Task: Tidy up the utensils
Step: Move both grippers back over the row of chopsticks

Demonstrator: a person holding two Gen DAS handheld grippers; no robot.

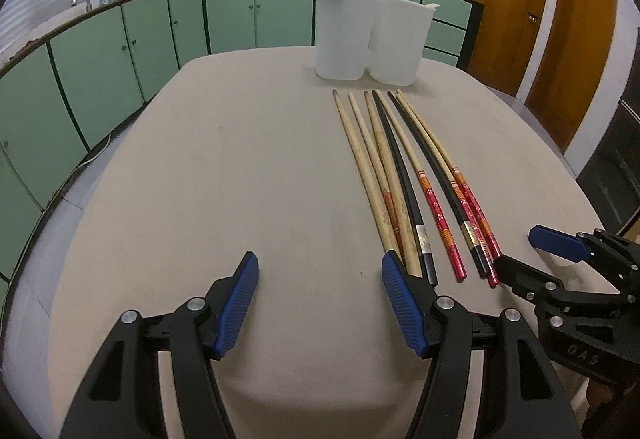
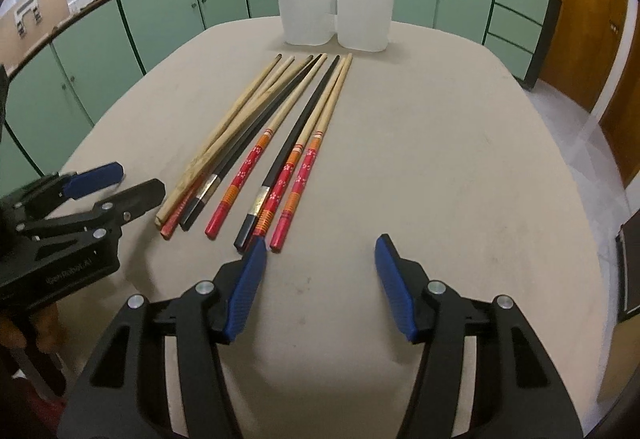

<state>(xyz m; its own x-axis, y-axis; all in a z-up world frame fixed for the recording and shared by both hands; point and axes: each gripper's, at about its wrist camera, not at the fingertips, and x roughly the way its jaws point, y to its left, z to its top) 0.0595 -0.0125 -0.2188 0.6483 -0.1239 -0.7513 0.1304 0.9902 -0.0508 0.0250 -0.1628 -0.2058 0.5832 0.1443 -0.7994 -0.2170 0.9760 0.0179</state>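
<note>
In the left wrist view, the left gripper (image 1: 320, 271) is being held with jaws spread, empty, beside the chopsticks (image 1: 404, 183) lying on the table (image 1: 200, 179) before the white holder (image 1: 372, 35). In the right wrist view, the right gripper (image 2: 320, 259) is being held with jaws apart and empty; one stick should be straddled before closing.

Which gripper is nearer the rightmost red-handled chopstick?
Right. The right gripper has one finger beside the rightmost red-handled chopstick; the left gripper sits across the row, by the plain wooden ones.
</note>
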